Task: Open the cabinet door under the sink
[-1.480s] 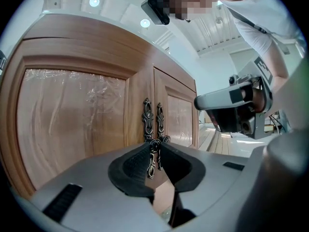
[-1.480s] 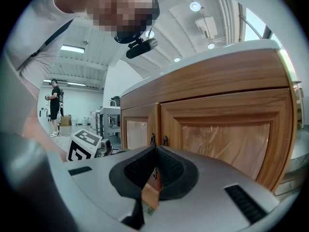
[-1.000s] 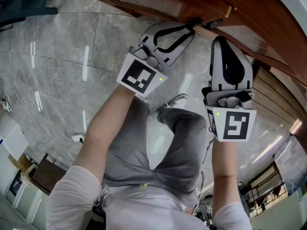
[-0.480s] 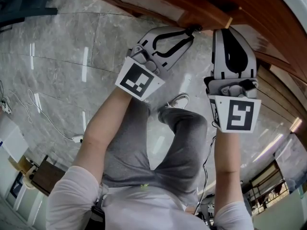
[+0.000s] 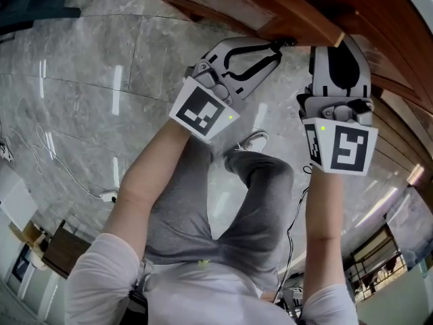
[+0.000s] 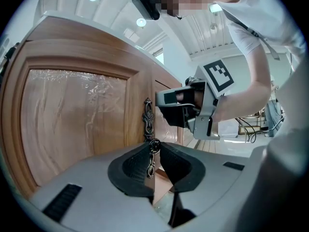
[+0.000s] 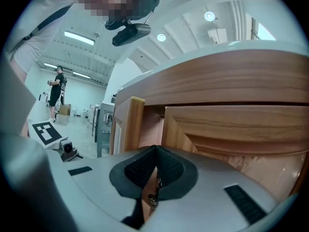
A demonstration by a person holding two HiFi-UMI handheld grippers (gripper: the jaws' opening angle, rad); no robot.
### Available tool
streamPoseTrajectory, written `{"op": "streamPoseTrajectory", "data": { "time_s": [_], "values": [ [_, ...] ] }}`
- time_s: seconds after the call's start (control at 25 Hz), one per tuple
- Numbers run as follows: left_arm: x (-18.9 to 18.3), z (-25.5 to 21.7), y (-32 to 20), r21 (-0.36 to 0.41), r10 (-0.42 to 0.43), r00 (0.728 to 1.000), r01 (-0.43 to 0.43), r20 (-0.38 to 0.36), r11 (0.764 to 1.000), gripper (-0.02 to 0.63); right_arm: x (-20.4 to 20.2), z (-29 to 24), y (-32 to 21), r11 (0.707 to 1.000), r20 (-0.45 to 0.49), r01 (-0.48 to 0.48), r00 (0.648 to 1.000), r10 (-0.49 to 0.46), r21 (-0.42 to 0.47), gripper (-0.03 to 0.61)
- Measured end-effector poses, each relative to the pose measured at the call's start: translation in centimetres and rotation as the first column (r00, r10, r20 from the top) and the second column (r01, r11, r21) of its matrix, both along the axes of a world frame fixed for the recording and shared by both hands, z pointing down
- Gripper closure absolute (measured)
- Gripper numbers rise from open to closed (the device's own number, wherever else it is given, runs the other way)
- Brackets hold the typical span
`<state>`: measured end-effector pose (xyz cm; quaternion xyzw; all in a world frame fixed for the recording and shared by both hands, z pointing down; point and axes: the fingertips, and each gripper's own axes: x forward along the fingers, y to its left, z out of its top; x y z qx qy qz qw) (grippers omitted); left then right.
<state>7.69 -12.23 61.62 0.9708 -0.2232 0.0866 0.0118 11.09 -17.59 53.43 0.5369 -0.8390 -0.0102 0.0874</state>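
Two wooden cabinet doors stand ajar. In the left gripper view the left door (image 6: 77,120) carries an ornate bronze handle (image 6: 148,117), and my left gripper (image 6: 154,147) is shut on its small knob. From the head view the left gripper (image 5: 277,44) reaches up to that door's edge (image 5: 298,27). My right gripper (image 5: 342,49) is beside it, its tips hidden under the wood. In the right gripper view the right gripper (image 7: 155,151) is shut on a small metal handle (image 7: 154,197) of the right door (image 7: 231,129). The left door's edge (image 7: 130,124) stands swung out at left.
Grey marble floor (image 5: 88,66) lies below, with a white cable (image 5: 57,158) across it. The person's grey-trousered legs (image 5: 223,202) and a shoe (image 5: 252,141) are under the grippers. The countertop's wooden rim (image 7: 217,76) overhangs the doors.
Both grippers have drawn back and a little to the right, each holding its handle. The door edges have swung further out from the cabinet.
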Motion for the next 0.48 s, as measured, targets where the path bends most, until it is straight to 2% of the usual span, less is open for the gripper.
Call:
{"op": "streamPoseTrajectory", "data": {
  "time_s": [0.48],
  "values": [
    [-1.9, -0.6, 2.0, -0.024, 0.04, 0.999, -0.04, 0.004, 0.999, 0.54, -2.0, -0.7, 2.0, 0.999, 0.043, 0.037, 0.998, -0.036, -0.034, 0.548]
  ]
}}
